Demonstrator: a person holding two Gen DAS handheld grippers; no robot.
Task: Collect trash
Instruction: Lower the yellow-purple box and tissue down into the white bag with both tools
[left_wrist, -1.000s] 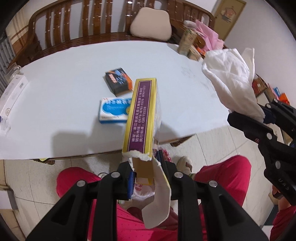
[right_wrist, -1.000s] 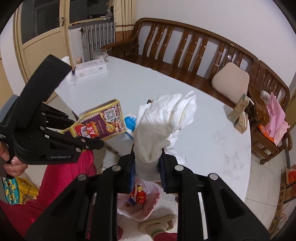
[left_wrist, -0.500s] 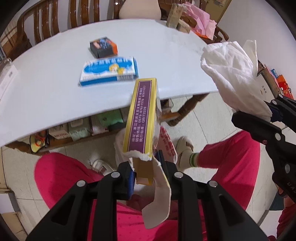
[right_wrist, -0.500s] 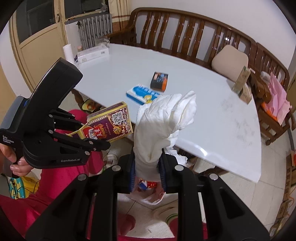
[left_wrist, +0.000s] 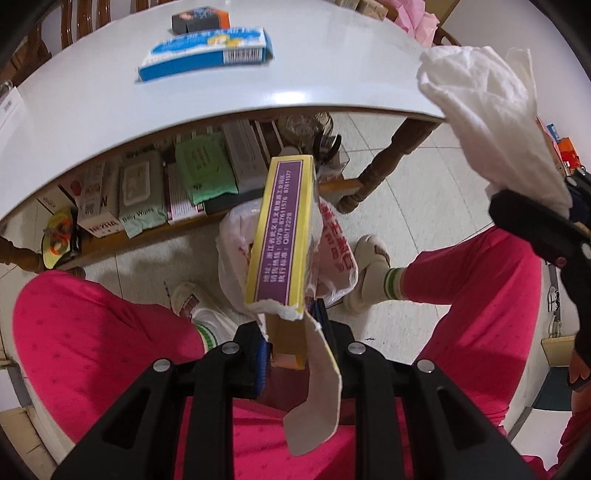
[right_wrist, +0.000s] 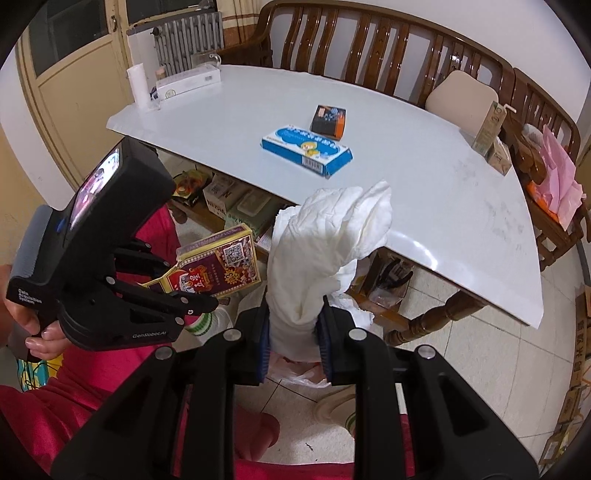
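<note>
My left gripper (left_wrist: 293, 345) is shut on a torn yellow and purple box (left_wrist: 282, 236), held over a white plastic bag with red print (left_wrist: 336, 254) on the floor. The box also shows in the right wrist view (right_wrist: 218, 266). My right gripper (right_wrist: 293, 332) is shut on a crumpled white tissue wad (right_wrist: 325, 251), which also shows in the left wrist view (left_wrist: 491, 122). Both grippers are off the front edge of the white table (right_wrist: 424, 192). A blue and white box (left_wrist: 207, 51) and a small black and orange box (right_wrist: 328, 118) lie on the table.
A shelf under the table (left_wrist: 155, 192) holds wipes packs and boxes. The person's legs in pink trousers (left_wrist: 92, 339) and slippered feet (left_wrist: 369, 273) flank the bag. A wooden bench (right_wrist: 369, 48) stands behind the table. A carton (right_wrist: 487, 125) stands at the table's far right.
Both grippers have drawn back from the table and tipped downward. The yellow box now hangs over the plastic bag on the floor. Both grips are unchanged.
</note>
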